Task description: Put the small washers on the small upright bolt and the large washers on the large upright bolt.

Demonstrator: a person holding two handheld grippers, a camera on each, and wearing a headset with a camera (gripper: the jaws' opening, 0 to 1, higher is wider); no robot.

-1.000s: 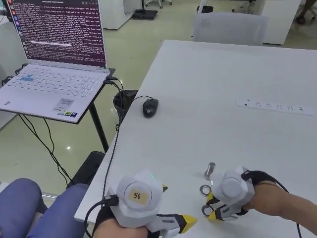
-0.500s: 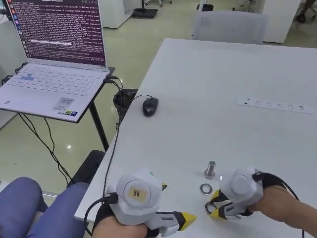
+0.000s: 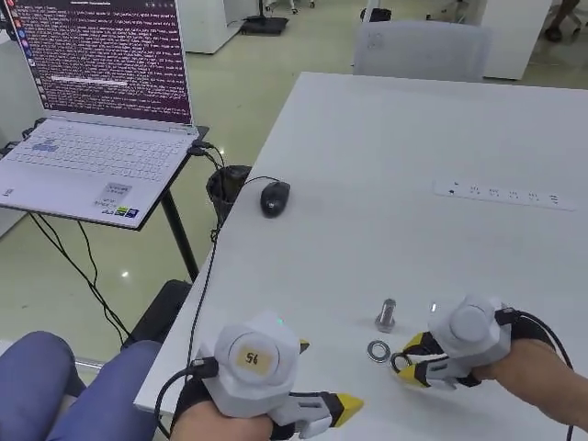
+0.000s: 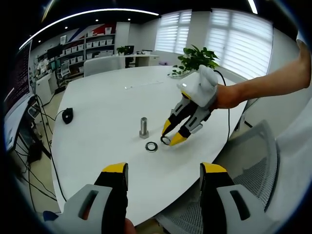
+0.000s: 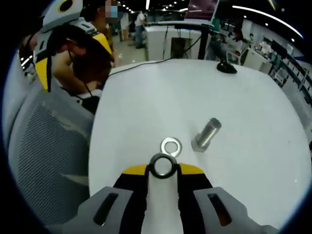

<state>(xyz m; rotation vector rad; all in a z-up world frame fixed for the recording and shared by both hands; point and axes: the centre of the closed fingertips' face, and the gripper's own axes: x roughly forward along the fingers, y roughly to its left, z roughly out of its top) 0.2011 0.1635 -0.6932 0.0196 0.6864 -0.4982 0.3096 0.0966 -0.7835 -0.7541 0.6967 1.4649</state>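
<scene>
One upright steel bolt [image 3: 386, 315] stands on the white table [image 3: 386, 184], head down. A loose washer [image 3: 378, 350] lies flat just in front of it. My right gripper [image 3: 409, 358] is shut on a second washer [image 3: 401, 362], held just right of the loose one and low over the table. In the right gripper view that held washer [image 5: 163, 165] sits between the yellow tips, with the loose washer [image 5: 171, 146] and the bolt [image 5: 206, 134] just beyond. My left gripper [image 3: 340, 409] is open at the table's near edge, holding nothing. Its view shows the bolt [image 4: 144, 127] and the right gripper [image 4: 171, 138].
A black mouse [image 3: 274, 197] with its cable lies at the table's left edge. A white power strip [image 3: 501, 195] lies at the far right. A laptop [image 3: 87, 138] stands on a stand left of the table. A grey chair [image 3: 418, 50] is at the far end.
My right gripper, still holding its washer, has moved right and a little farther from me, ending beside the loose washer. The left gripper has stayed in place.
</scene>
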